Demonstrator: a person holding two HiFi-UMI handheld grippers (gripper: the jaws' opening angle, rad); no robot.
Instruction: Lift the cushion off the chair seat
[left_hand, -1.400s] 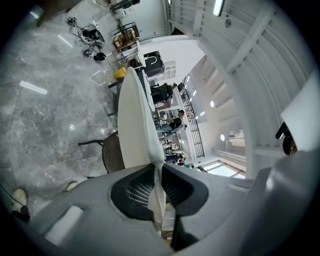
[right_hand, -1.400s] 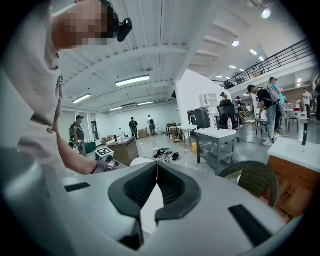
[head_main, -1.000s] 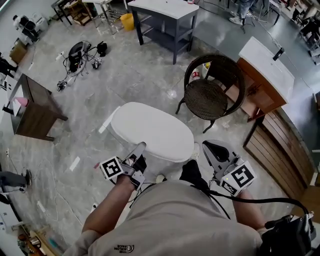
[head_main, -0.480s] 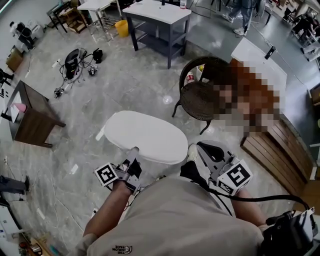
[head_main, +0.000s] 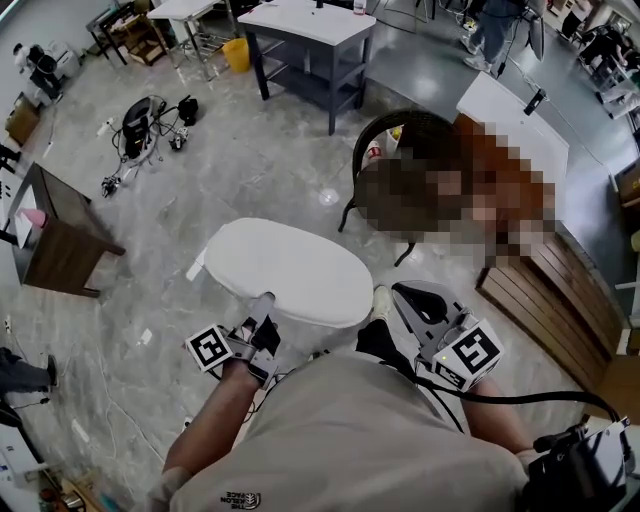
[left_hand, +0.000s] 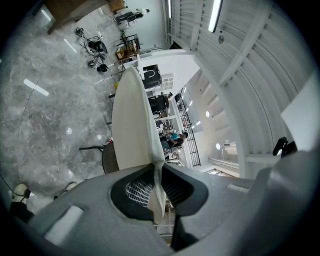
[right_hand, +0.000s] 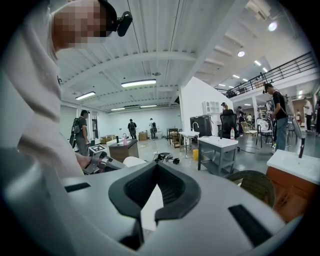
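A white oval cushion (head_main: 285, 270) hangs in the air over the grey floor, in front of me and off the dark wicker chair (head_main: 418, 120), which stands behind it at the right, partly under a mosaic patch. My left gripper (head_main: 262, 308) is shut on the cushion's near edge. In the left gripper view the cushion (left_hand: 131, 120) runs edge-on out of the pinching gripper (left_hand: 157, 184), with the chair seat (left_hand: 111, 160) behind it. My right gripper (head_main: 400, 292) is shut beside the cushion's right end and holds nothing. In its own view that gripper (right_hand: 156, 197) has the cushion (right_hand: 133, 161) and chair (right_hand: 252, 184) beyond.
A grey shelf table (head_main: 310, 25) stands at the back. A dark wooden side table (head_main: 55, 225) is at the left, with cables and gear (head_main: 140, 120) on the floor behind it. A white-topped wooden cabinet (head_main: 505, 105) and slatted boards (head_main: 555, 300) line the right.
The cushion, held by the left gripper, has drawn a little toward me and away from the chair. Both grippers shifted slightly with it, then kept still.
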